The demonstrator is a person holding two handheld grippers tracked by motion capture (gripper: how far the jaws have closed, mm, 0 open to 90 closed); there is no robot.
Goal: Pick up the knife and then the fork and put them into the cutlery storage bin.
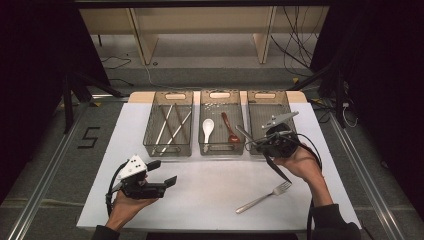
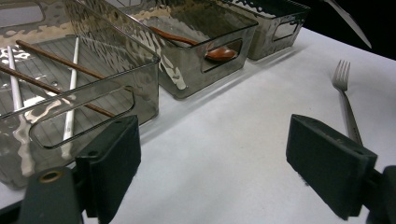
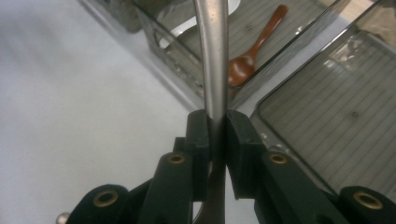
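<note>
Closest to the person, a fork (image 1: 264, 196) lies flat on the white desk (image 1: 210, 195), tines pointing up toward the right hand, handle angled down-left. It's loose, nothing touching it. The left gripper (image 1: 165, 182) sits low at the near-left of the desk with its jaws spread wide and nothing between them; in the left gripper view the fork (image 2: 345, 100) shows off past the one jaw.

A bit further in, the right gripper (image 1: 255, 142) is up off the desk, near the front edge of the right bin (image 1: 252, 97). Its jaws are pinched tight on a metal utensil (image 3: 212, 56), gripped along its slim handle, which runs straight up between the pads in the right gripper view. Can't tell which kind of utensil it is from here.

Behind that, three clear grey bins stand side by side: left bin (image 1: 150, 135) with chopsticks (image 1: 170, 125), middle bin (image 1: 201, 132) with a white spoon (image 1: 207, 129) and a brown wooden spoon (image 1: 230, 131).
</note>
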